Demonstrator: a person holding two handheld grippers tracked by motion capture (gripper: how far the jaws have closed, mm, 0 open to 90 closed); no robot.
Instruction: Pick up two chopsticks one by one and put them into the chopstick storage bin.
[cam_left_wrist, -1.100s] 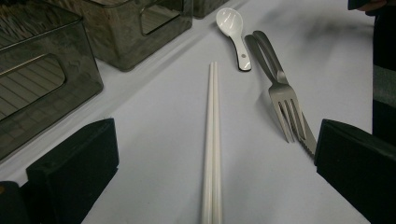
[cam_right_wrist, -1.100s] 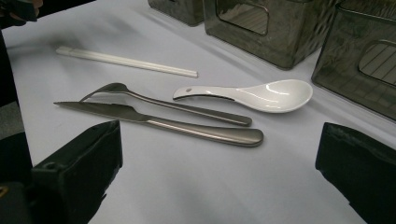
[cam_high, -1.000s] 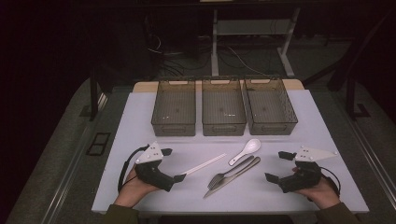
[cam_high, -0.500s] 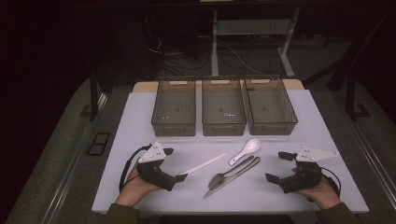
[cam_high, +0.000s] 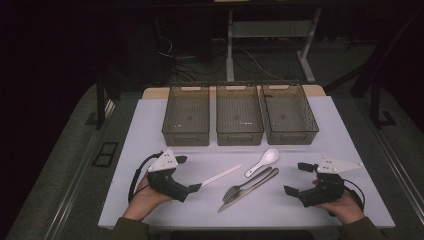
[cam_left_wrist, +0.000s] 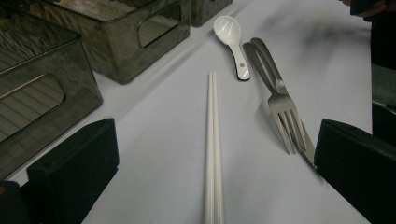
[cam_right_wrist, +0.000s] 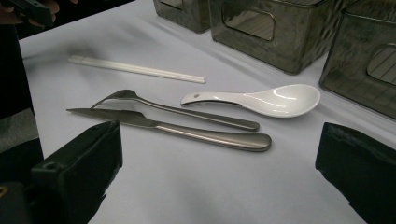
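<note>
In the lower left of the high view, the left gripper (cam_high: 191, 175) rested on the white table (cam_high: 150, 130) with jaws spread, the pair of slim white plastic chopsticks (cam_left_wrist: 213, 140) lying between them; at lower right the right gripper (cam_high: 297, 179) likewise stood spread, facing the white ceramic spoon (cam_right_wrist: 261, 100).

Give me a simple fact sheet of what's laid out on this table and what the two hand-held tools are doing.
Surface: white table
Bins: three smoky translucent plastic bins in a row at the far side
Cutlery: pair of white chopsticks, white ceramic soup spoon, grey metal fork, grey metal knife
Left tool: open, chopsticks lying between its jaws, not gripped
Right tool: open, facing the knife handle
</note>
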